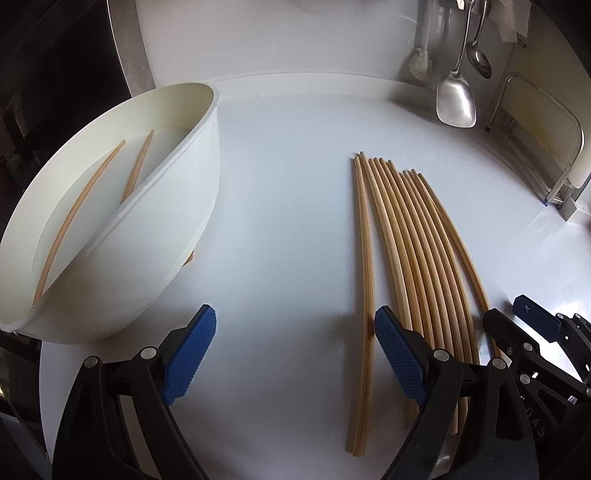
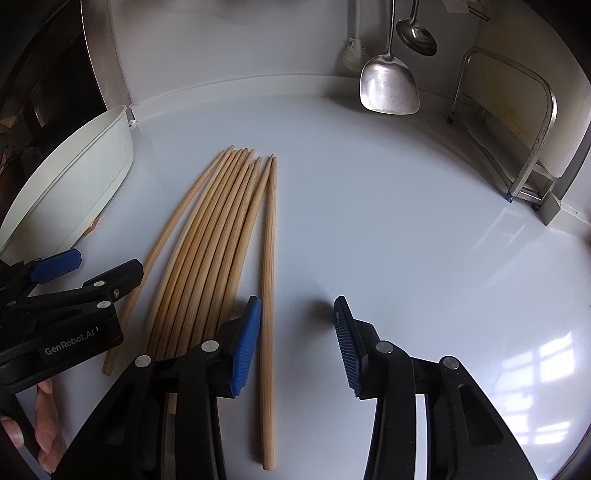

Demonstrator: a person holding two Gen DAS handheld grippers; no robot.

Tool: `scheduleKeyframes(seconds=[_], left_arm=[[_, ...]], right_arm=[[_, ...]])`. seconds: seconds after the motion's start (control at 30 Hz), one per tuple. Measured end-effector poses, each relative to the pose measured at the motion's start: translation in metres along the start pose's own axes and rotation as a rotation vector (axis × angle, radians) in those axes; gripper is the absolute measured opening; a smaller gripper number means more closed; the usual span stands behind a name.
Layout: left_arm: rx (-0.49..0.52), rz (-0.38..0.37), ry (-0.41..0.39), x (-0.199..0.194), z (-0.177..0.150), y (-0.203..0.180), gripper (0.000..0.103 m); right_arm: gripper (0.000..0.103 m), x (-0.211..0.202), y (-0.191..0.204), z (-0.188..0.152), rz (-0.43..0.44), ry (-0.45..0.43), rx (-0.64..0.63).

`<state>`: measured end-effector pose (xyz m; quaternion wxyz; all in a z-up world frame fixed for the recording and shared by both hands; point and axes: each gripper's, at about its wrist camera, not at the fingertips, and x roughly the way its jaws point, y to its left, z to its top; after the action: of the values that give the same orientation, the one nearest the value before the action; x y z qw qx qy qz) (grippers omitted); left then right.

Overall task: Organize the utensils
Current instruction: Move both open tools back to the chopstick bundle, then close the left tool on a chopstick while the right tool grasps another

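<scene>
Chopsticks (image 2: pixel 207 236) are lying in a fanned row on the white counter (image 2: pixel 406 240), tips pointing toward the back wall; we are seeing one chopstick (image 2: pixel 267 295) lying slightly apart on the right edge of the row in the right wrist view; two more chopsticks (image 1: pixel 77 218) are lying inside the white tub (image 1: pixel 177 221), which is sitting tilted at the counter's left side, well apart from the row. We are holding the left gripper (image 1: pixel 291 354) above bare counter just left of the row, jaws spread wide, nothing between them; its right pad is hanging over the row's near ends. We are holding the right gripper (image 2: pixel 297 343) just right of the row, jaws part open, nothing gripped; the lone chopstick is running beside its left pad, contact unclear. A spatula (image 2: pixel 388 85) and ladle (image 2: pixel 417 35) are hanging on the back wall; a metal rack (image 2: pixel 532 129) is standing at far right.
</scene>
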<state>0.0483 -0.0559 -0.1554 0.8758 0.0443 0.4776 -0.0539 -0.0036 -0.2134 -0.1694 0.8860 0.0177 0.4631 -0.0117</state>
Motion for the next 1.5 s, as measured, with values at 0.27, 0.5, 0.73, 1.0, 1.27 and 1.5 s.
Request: scheduleKeyframes(seconds=[0.27, 0.5, 0.73, 1.0, 1.27, 1.5], left_arm=[[0.011, 0.006, 0.004, 0.006, 0.003, -0.006, 0.086], [0.016, 0.015, 0.006, 0.011, 0.006, -0.008, 0.086], [0.012, 0.010, 0.003, 0.013, 0.009, -0.011, 0.087], [0.020, -0.025, -0.003, 0.011, 0.007, -0.015, 0.076], [0.088, -0.064, -0.018, 0.002, 0.004, -0.034, 0.008], [0.092, -0.081, 0.011, 0.000, 0.004, -0.032, 0.007]], right_arm=[[0.040, 0.001, -0.012, -0.001, -0.017, -0.003, 0.011], [0.040, 0.002, -0.016, -0.002, -0.011, -0.005, -0.003], [0.040, 0.005, -0.011, -0.001, -0.007, -0.016, -0.039], [0.040, 0.005, -0.009, -0.002, 0.000, -0.025, -0.058], [0.010, 0.005, -0.003, -0.001, 0.012, -0.025, -0.105], [0.006, 0.005, -0.009, 0.001, 0.042, -0.008, -0.075]])
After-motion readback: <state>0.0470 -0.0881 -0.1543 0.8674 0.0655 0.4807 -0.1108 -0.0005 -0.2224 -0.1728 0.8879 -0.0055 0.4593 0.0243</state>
